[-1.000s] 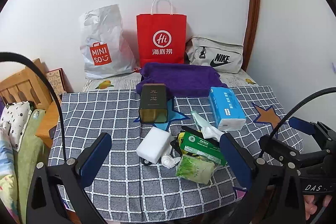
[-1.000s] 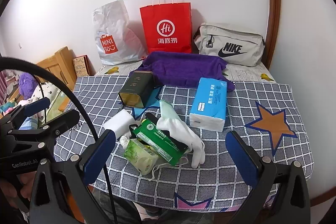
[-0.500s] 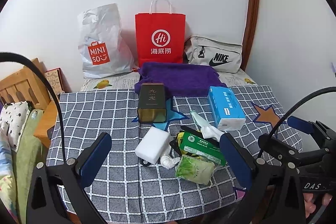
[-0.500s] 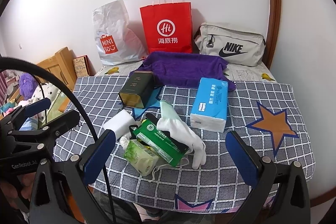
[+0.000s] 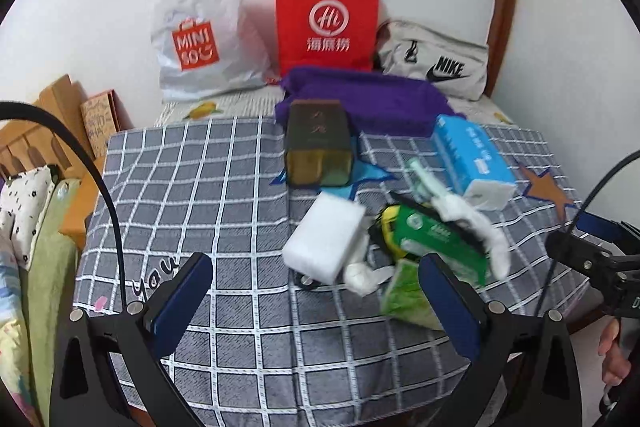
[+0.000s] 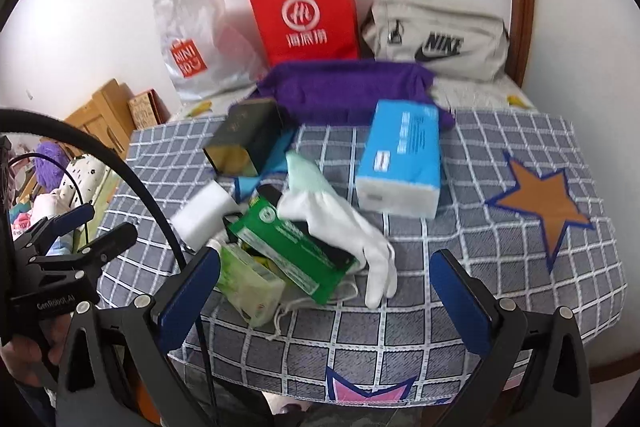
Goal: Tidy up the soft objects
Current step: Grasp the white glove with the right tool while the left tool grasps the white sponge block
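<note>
My left gripper [image 5: 312,291] is spread wide, nothing btwn the pads, hovering over the near edge of the checked cloth [image 5: 208,187]. Right gripper [image 6: 324,287] same: wide apart, empty, touching nothing. Soft stuff sits in a heap mid-cloth: white sponge [image 5: 324,243], white glove [image 6: 340,215] draped over the green pack [image 6: 288,247], blue tissue pack [image 6: 400,155] just beside. Vs 0.5 s ago both grippers are closer in to the heap; objs unmoved.

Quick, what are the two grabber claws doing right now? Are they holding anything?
Left gripper: open, holding nothing, above the checked cloth.
Right gripper: open, holding nothing, near the white glove.
</note>
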`<state>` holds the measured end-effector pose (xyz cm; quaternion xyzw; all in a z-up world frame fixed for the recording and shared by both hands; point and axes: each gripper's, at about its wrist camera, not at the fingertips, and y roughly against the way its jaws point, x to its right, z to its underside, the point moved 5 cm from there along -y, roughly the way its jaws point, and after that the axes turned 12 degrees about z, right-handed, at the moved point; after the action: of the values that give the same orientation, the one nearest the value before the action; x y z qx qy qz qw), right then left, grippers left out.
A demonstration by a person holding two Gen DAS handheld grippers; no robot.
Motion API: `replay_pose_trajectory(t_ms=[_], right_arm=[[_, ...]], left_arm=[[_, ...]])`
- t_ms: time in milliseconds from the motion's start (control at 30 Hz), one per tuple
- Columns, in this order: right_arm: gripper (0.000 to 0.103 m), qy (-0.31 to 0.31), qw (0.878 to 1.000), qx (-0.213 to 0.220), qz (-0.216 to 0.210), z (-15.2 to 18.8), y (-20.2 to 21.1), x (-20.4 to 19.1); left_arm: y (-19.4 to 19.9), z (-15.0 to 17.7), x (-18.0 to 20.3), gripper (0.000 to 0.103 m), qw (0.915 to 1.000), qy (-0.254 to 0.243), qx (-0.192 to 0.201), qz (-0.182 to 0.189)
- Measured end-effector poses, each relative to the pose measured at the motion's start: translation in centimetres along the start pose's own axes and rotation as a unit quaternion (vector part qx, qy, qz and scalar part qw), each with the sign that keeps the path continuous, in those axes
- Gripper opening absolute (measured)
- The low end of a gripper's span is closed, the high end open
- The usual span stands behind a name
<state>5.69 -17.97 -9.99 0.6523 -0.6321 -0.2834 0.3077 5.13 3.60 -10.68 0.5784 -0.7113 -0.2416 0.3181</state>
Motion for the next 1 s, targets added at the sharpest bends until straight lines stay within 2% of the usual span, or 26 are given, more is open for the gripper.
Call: replay_pose_trajectory(t_ms=[300, 400, 533, 600, 733, 767, 1000], right_arm=[[0.103, 0.011, 0.999, -0.036, 0.011, 1.5, -3.8, -0.3], [0.103, 0.012, 0.999, -0.042, 0.013, 1.7, -4.6, -0.2], [0.103, 0.012, 0.999, -0.047, 0.015, 1.8, -5.5, 0.1], [0.103, 0.014, 0.999, -0.044, 0.023, 1.8, -5.8, 0.6], [0.103, 0.012, 0.998, -0.048, 0.031, 1.8, -6.6, 1.5], [0.103, 0.011, 0.998, -0.05, 0.033, 1.8, -6.8, 1.7], [0.103, 0.01, 0.998, -0.058, 0.034, 1.9, -8.7, 2.5]], left_arm=[[-5.7, 1.0, -2.4, 0.103, 0.9986, 0.003, -0.044, 0.028], [-7.9, 0.9, -3.1, 0.103, 0.9963, 0.011, -0.061, 0.06], [-9.8, 0.6, -3.2, 0.103, 0.9943, 0.006, -0.075, 0.075], [-10.4, 0.3, -3.0, 0.098, 0.9943, -0.008, -0.074, 0.076], [-11.4, 0.1, -2.6, 0.06, 0.9908, -0.014, -0.082, 0.107], [-11.6, 0.1, -2.6, 0.057, 0.99, -0.012, -0.082, 0.114], [-11.1, 0.0, -2.2, 0.054, 0.9896, -0.042, -0.063, 0.122]])
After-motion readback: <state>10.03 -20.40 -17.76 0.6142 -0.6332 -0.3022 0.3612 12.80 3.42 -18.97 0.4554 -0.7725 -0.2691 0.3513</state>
